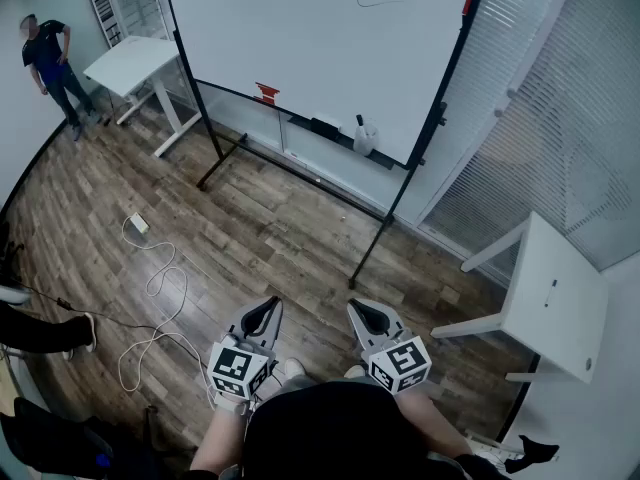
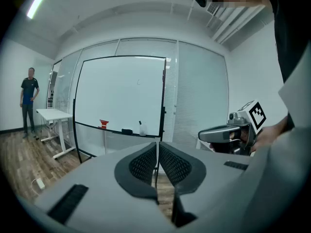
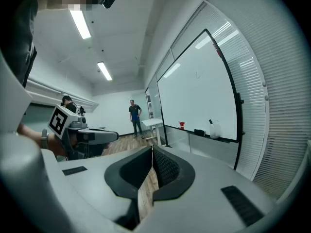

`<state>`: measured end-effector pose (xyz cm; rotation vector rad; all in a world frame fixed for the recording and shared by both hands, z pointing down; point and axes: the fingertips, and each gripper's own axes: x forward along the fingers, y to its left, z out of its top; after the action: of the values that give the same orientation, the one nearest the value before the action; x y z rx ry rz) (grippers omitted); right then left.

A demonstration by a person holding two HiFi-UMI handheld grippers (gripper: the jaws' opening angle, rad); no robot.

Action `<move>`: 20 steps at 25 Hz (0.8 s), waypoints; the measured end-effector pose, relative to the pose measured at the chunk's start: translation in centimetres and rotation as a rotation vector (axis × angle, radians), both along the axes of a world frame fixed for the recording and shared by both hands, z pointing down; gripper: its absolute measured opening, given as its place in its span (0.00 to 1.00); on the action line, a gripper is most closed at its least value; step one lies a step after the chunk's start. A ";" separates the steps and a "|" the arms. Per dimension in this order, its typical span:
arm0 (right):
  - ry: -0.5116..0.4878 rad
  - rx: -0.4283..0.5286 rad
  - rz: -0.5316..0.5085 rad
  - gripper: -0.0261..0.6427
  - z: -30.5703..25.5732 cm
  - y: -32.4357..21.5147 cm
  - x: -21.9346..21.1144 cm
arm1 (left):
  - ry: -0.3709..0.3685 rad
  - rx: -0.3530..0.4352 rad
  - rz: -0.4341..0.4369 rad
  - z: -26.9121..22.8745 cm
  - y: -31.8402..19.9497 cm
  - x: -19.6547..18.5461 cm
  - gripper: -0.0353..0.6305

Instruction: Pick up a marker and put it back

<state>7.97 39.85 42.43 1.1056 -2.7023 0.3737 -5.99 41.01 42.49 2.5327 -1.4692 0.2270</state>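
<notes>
Left gripper [image 1: 270,304]: hanging low over the wood floor [image 1: 260,238], jaws lying together with nothing between them.
Right gripper [image 1: 353,306]: sitting just beside it, jaws also pressing together, carrying nothing.
Marker [image 1: 359,121]: sticking up out of a whitish holder [image 1: 366,140] on the whiteboard [image 1: 300,38] ledge, well apart from both grippers.
Bystander [image 1: 48,58]: standing far left, near a white desk [image 1: 135,66].
</notes>
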 end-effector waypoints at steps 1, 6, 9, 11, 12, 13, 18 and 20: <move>0.004 0.000 0.003 0.09 0.1 -0.3 -0.4 | 0.007 0.004 0.000 -0.2 -0.3 -0.4 0.09; 0.012 0.003 0.020 0.09 0.3 -1.4 -2.6 | 0.019 0.013 0.022 -0.4 -1.2 -2.7 0.09; 0.007 0.008 0.035 0.09 0.3 -1.9 -3.9 | 0.023 0.014 0.027 -0.1 -1.6 -4.3 0.09; 0.016 0.009 0.045 0.09 0.5 -2.2 -4.8 | 0.033 0.015 0.029 0.2 -1.6 -5.3 0.09; 0.022 0.008 0.049 0.09 0.5 -2.2 -5.2 | 0.037 0.015 0.032 0.3 -1.5 -5.9 0.08; 0.028 0.006 0.053 0.09 0.7 -2.2 -5.7 | 0.038 0.014 0.037 0.6 -1.4 -6.5 0.09; 0.052 -0.022 0.073 0.09 1.9 -3.3 -7.1 | 0.038 -0.007 0.052 2.3 -2.5 -8.5 0.09; 0.060 -0.036 0.082 0.09 2.5 -4.5 -6.9 | 0.048 -0.018 0.046 2.8 -3.4 -8.8 0.09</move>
<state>1.06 35.37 44.98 1.2003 -2.5946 0.3944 -14.75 37.58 45.34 2.5416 -1.3865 0.1849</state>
